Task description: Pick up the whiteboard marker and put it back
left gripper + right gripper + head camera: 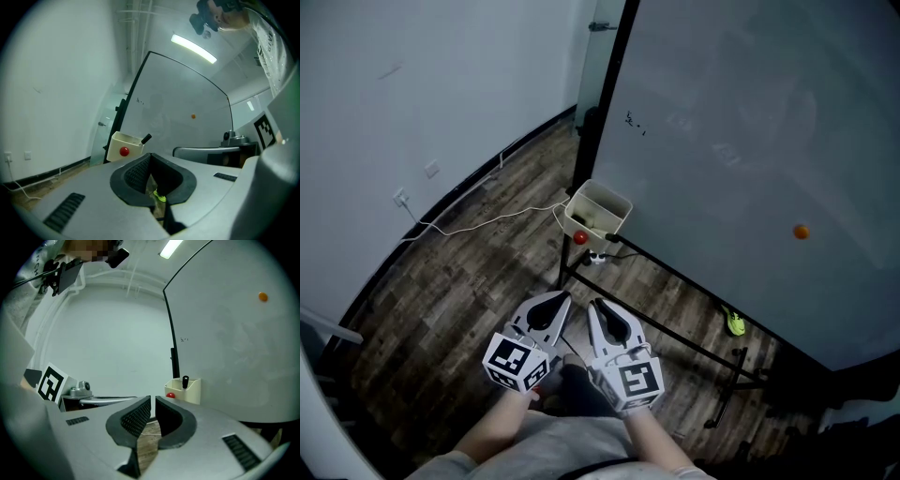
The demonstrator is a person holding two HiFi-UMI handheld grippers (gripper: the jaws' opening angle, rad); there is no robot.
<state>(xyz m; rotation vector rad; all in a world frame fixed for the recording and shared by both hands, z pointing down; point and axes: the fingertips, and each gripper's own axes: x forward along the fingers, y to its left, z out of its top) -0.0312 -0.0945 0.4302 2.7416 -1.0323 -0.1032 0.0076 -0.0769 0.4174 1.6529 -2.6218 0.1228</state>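
Closed and empty, the left tongs [555,300] and right tongs [600,307] point at the whiteboard marker [185,381] in its cream holder [574,217], seemingly set to pick

Dark wood-plank floor [459,281], pale wall [412,84] (a socket [400,198] low on it), strip light [193,48] overhead.

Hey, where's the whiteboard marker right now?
In the right gripper view, the marker sticks up out of the cream box at the whiteboard's lower left edge, just right of a red ball.
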